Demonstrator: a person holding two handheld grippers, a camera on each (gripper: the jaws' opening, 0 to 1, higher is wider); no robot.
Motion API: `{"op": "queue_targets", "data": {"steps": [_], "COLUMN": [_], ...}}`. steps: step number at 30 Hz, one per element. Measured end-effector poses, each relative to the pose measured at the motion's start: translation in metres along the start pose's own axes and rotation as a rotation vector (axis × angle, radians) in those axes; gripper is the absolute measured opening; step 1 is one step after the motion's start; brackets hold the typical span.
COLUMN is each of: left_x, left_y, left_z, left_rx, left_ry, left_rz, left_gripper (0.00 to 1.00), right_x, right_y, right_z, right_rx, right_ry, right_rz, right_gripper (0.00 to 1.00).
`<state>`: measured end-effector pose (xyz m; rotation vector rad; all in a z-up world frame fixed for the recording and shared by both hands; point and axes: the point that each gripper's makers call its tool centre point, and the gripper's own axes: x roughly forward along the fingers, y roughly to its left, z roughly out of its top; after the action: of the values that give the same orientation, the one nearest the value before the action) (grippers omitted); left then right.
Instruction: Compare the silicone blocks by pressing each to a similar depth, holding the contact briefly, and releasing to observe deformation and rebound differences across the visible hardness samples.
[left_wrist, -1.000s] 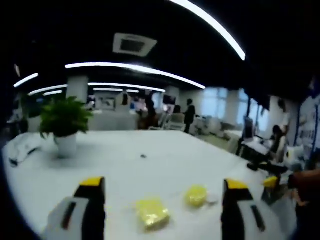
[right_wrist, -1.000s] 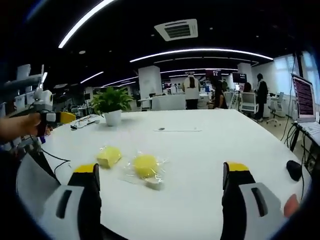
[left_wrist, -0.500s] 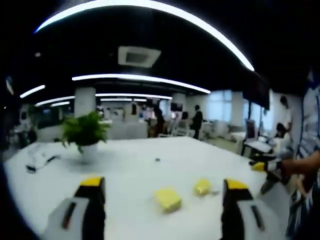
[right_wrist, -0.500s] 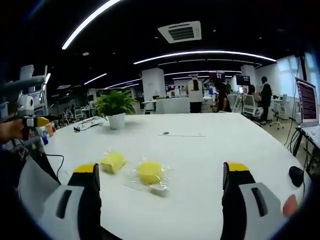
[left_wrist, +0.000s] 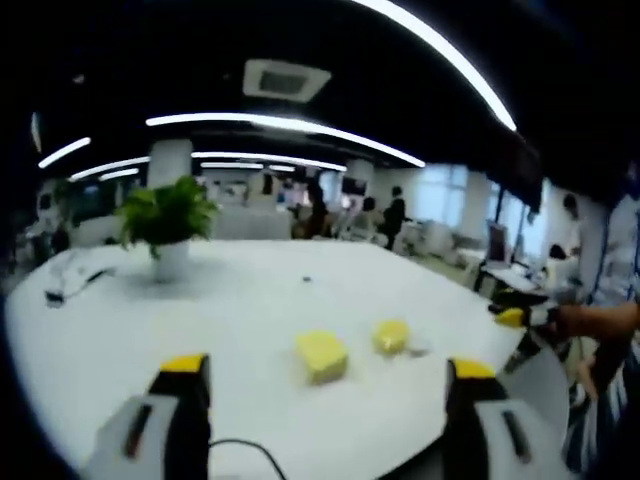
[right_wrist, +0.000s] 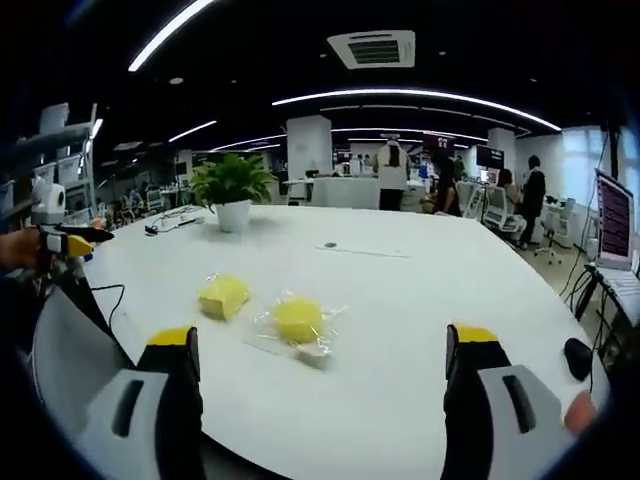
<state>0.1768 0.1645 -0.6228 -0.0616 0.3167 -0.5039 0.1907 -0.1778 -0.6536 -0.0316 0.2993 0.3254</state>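
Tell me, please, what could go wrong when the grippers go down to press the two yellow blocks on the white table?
1. The round yellow silicone block lies in loose clear plastic wrap; a jaw could slip on it or drag it.
2. The square yellow silicone block lies loose on the white table and may slide when pressed.
3. Both the left gripper and right gripper are open and away from the blocks, so pressing each to a similar depth may be hard.

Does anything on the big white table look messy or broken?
Nothing looks broken or spilled. The square yellow silicone block and the round yellow silicone block lie flat on the white table. The round one sits in crinkled clear wrapping, which looks a bit untidy.
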Motion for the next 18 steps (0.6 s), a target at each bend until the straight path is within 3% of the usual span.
{"op": "queue_targets", "data": {"steps": [6,9,12,15,18], "left_x": [0.003,0.001,-0.001,-0.004,-0.005], "left_y": [-0.006,-0.001,0.007,0.016,0.019], "left_z": [-0.004,-0.010,-0.017,-0.027,-0.026], "left_rx": [0.011,0.031,-0.013,-0.012,-0.014], "left_ry": [0.028,0.033,0.033,0.049,0.044], "left_rz": [-0.085,-0.071,-0.061,-0.043,-0.027], "left_gripper": [1.00,1.00,1.00,1.00,1.00], "right_x": [0.005,0.004,0.004,0.006,0.009], "right_y": [0.004,0.003,0.001,0.007,0.013], "right_z": [-0.005,-0.004,-0.012,-0.011,-0.012], "right_rx": [-0.019,-0.010,-0.009,-0.015,-0.031], "right_ry": [0.025,0.010,0.051,0.038,0.044], "right_rz": [-0.026,-0.034,-0.054,-0.045,-0.036], "right_gripper": [0.96,0.96,0.96,0.96,0.96]}}
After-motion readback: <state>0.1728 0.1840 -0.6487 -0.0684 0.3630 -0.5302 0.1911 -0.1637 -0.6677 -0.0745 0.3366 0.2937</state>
